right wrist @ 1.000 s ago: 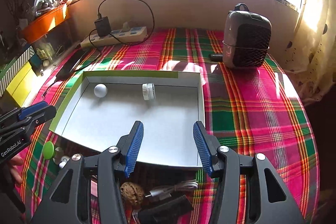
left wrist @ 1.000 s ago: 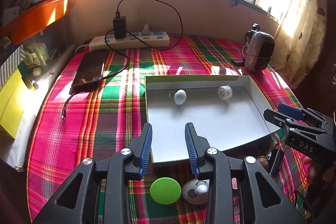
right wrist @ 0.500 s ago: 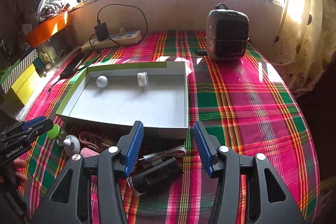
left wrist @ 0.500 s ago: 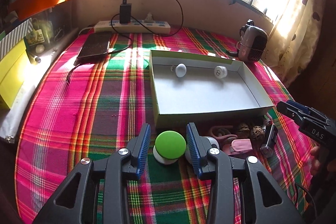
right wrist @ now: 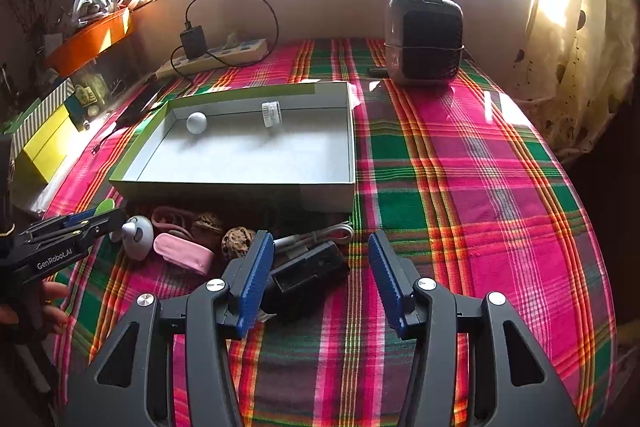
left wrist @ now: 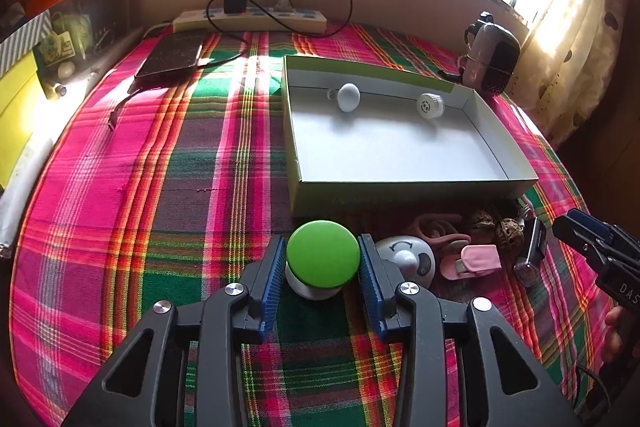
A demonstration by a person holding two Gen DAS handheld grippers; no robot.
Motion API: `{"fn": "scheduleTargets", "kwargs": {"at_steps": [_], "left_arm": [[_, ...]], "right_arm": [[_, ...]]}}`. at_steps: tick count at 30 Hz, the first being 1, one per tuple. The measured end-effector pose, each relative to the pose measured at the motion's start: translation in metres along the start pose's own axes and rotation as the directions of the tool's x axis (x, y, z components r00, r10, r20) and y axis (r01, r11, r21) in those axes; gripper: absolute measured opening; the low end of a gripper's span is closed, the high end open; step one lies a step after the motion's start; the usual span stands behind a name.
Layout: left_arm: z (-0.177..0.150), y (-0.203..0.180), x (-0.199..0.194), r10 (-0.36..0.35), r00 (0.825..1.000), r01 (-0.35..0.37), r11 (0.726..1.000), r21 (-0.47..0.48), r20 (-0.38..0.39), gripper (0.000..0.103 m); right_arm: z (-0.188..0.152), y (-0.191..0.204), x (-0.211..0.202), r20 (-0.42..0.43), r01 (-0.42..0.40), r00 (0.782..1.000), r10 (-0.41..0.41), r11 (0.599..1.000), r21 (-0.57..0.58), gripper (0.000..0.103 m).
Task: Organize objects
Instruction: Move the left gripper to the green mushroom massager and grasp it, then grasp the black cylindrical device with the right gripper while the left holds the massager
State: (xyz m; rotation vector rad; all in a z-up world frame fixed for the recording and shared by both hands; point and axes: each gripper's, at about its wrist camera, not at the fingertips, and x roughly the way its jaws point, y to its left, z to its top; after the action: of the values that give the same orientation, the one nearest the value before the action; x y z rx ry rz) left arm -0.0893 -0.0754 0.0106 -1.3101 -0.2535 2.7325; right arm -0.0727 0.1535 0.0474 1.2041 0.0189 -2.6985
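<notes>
The shallow box (left wrist: 400, 183) on the plaid desk (left wrist: 160, 187) holds just two things at its far wall: a white ball (left wrist: 348, 97) and a ribbed white cap (left wrist: 430, 105). Compared with half a second ago, the left tongs (left wrist: 323, 269) have closed in around the green-topped knob (left wrist: 323, 253), pads at its sides, just outside the box's near wall. The right tongs (right wrist: 320, 283) gape wide over a black gadget (right wrist: 308, 277), gripping nothing.
</notes>
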Motion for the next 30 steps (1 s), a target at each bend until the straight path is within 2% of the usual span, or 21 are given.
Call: {"fn": "scheduleTargets", "kwargs": {"at_steps": [16,20,30], "left_arm": [[-0.002,0.003,0.004,-0.013,1.000,0.013,1.000,-0.005,-0.012,0.035],[-0.002,0.005,0.004,-0.016,1.000,0.016,1.000,-0.001,-0.014,0.035],[-0.002,0.004,0.002,-0.015,1.000,0.015,1.000,0.001,-0.014,0.035]], "right_arm": [[-0.010,0.019,0.019,-0.067,0.052,0.996,-0.050,0.999,0.018,0.051],[-0.012,0.022,0.020,-0.083,0.069,0.994,-0.068,0.998,0.010,0.060],[-0.020,0.011,0.014,-0.100,0.114,0.989,-0.112,0.993,0.014,0.060]]}}
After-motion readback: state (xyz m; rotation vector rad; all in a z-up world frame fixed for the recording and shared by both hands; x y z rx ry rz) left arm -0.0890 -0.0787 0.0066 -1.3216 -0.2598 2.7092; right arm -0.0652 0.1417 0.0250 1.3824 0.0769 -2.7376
